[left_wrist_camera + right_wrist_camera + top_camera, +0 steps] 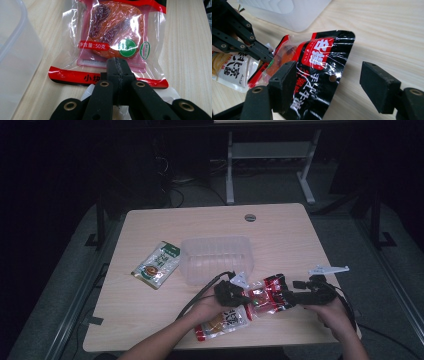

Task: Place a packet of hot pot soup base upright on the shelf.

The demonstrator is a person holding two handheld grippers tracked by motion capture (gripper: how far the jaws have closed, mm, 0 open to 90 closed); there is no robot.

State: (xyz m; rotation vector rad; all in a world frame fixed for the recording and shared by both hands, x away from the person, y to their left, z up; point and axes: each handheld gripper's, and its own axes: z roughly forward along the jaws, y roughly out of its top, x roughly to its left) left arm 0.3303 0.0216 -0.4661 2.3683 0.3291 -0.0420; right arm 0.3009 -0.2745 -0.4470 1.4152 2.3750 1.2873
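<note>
A red and black snack packet (265, 295) lies low over the table between both hands. My left gripper (245, 297) is shut on its red sealed edge; in the left gripper view the closed jaws (117, 66) pinch that edge of the packet (115, 32). My right gripper (287, 299) stands open at the packet's black end. In the right gripper view the black end (319, 65) reaches in between the spread jaws of my right gripper (332, 83), close to the left pad (284, 82). The left gripper (265, 58) shows beyond it.
A clear plastic container (217, 260) stands just behind the hands. A green-topped sauce packet (156, 264) lies to its left. A white and orange packet (222, 322) lies under the left hand near the front edge. Bare wooden table (280, 235) spreads behind.
</note>
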